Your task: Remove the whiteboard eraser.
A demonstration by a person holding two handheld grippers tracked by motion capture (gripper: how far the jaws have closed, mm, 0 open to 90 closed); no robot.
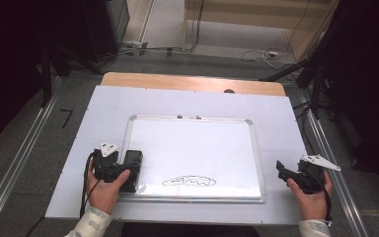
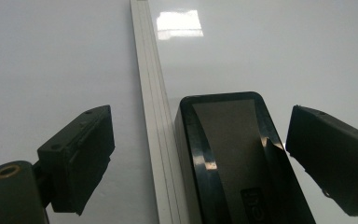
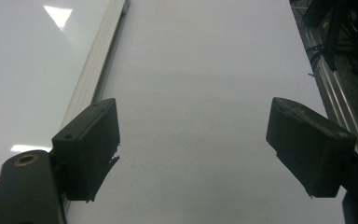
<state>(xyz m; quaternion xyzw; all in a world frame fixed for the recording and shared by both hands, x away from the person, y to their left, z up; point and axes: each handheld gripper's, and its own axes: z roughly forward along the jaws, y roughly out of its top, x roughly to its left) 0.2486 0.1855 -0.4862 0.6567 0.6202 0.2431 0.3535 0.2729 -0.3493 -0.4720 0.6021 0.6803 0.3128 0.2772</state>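
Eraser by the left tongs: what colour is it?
Black, with a grey top face; the eraser shows best in the left gripper view, between the open jaws.

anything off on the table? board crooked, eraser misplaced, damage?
Nothing stands out. The whiteboard lies square on the table, with a small scribble near its front edge. The black eraser sits just inside the left frame, between the left gripper's open jaws.

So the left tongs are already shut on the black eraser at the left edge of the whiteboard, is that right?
Not quite. The left tongs are open: in the left gripper view both jaws stand apart from the black eraser, one on each side. The eraser does lie at the left edge of the whiteboard.
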